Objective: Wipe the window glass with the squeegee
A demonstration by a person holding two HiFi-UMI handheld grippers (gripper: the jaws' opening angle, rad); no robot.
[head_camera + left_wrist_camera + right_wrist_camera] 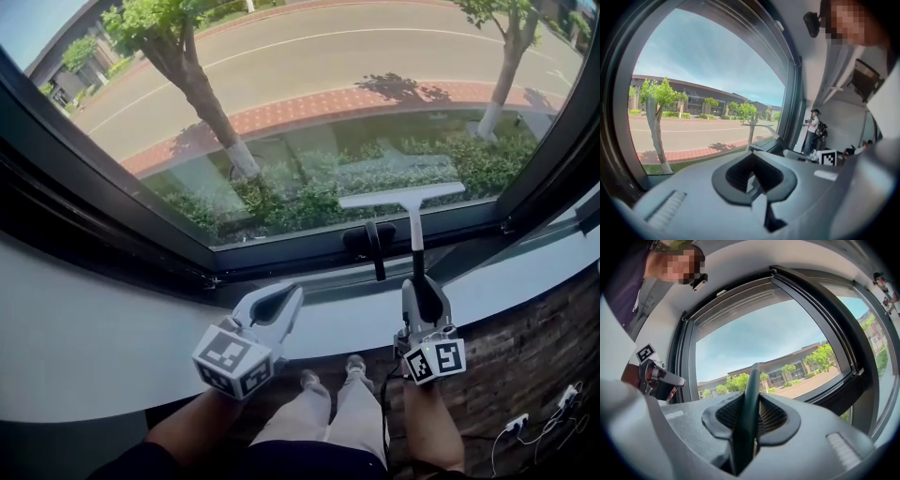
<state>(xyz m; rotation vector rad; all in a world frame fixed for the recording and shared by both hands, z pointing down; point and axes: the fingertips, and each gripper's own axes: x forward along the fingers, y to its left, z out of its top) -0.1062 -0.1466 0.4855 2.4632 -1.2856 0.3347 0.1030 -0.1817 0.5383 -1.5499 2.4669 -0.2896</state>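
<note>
Outside I note a left tree, a right tree, a road, a brick path and shrubs. A black handle sits on the lower frame. Below it are the sill, a brick wall and cables. A person stands indoors.

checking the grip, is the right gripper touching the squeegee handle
Touching. The right gripper view shows the right gripper with jaws shut on the squeegee handle.

A room beside a street: large dark-framed window, white sill, brick wall, road and trees outside.
</note>
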